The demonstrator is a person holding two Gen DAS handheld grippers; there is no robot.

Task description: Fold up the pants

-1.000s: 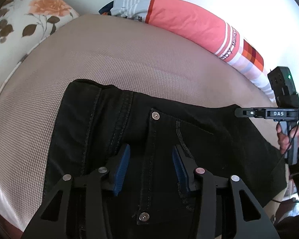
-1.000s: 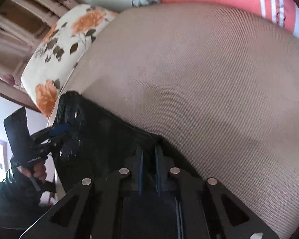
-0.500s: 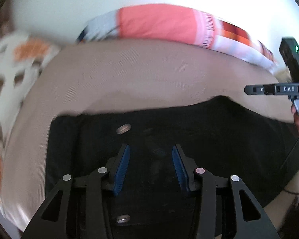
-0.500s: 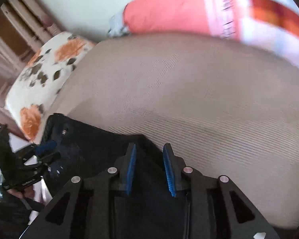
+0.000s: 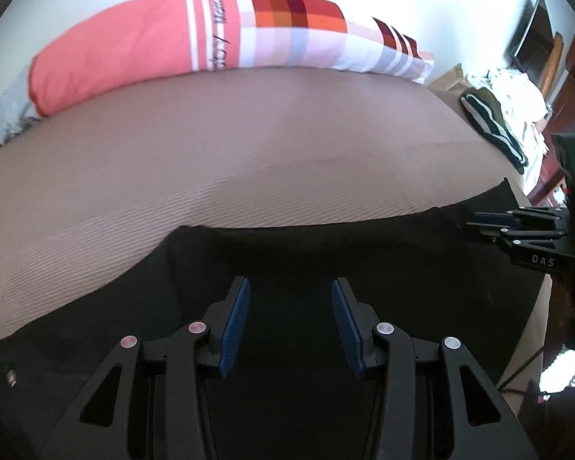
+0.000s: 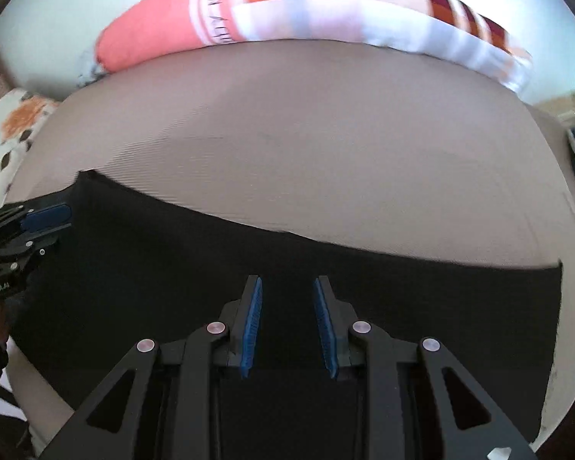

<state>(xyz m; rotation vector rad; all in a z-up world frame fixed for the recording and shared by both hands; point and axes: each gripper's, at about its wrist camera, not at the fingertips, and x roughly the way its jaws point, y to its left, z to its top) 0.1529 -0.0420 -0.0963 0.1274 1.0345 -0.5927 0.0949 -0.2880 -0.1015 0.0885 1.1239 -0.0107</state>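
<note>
The pants (image 5: 326, 253) are lying flat and black across the near side of the bed (image 5: 249, 145), directly under both grippers. In the left wrist view the left gripper (image 5: 289, 322) is hanging over the cloth with its blue pads standing moderately apart; nothing is pinched between them, only dark fabric showing below. In the right wrist view the right gripper (image 6: 287, 320) is likewise sitting above the pants, its jaws parted by a narrower gap and holding nothing.

Each gripper is showing in the other's camera: the right one at 3 o'clock in the left view, the left one at 9 o'clock in the right view, both at the pants' outer ends.

The pants' far edge is running across the frame from 9 to 3 o'clock. Beyond it, toward 12 o'clock, the taupe bed cover is lying bare up to a pink and checked pillow (image 5: 218, 42) along the wall. A floral pillow (image 6: 11, 130) is sitting at 10 o'clock in the right view. Striped dark clothing (image 5: 490, 126) is lying at 2 o'clock in the left view.

"DAS" is reading white on the right gripper's body. The pillow's script is too blurred to read.
</note>
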